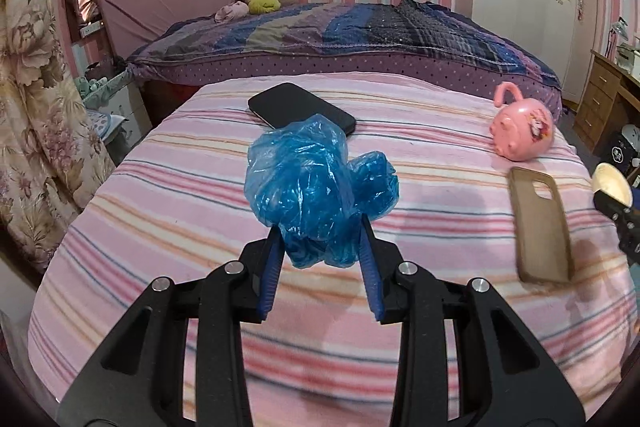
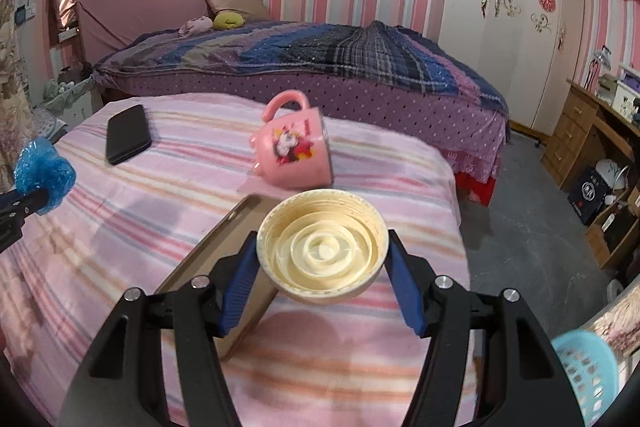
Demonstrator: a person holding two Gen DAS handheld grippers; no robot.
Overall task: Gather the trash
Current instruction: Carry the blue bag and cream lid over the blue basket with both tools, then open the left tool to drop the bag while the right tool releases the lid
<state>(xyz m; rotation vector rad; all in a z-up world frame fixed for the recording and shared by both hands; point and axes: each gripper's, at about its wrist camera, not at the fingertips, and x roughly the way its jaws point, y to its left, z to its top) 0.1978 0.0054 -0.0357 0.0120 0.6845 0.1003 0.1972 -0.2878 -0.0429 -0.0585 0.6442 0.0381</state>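
Two trash items held clear of a striped blanket (image 1: 160,195) during collection. The left gripper (image 1: 320,243), its jaws partly closed, pinches a crumpled blue plastic bag (image 1: 316,183) by its lower folds; the bulk of the bag billows above the blue pads, so the grip needs only a narrow opening. The right gripper (image 2: 322,259), its jaws set wider, clamps a cream plastic lid (image 2: 322,247) across its rim, ribbed inner face toward the camera; gripping across the full width keeps the shallow disc from slipping. Both items hang above the blanket, not resting on it. Left lying on the blanket, and probably not trash, are a black phone (image 1: 302,111), a tipped pink cartoon mug (image 2: 294,147) and a tan phone case (image 1: 542,223). A light blue perforated basket (image 2: 588,371) shows at the lower right edge of the right wrist view, beyond the blanket; it is the likely destination for both items.
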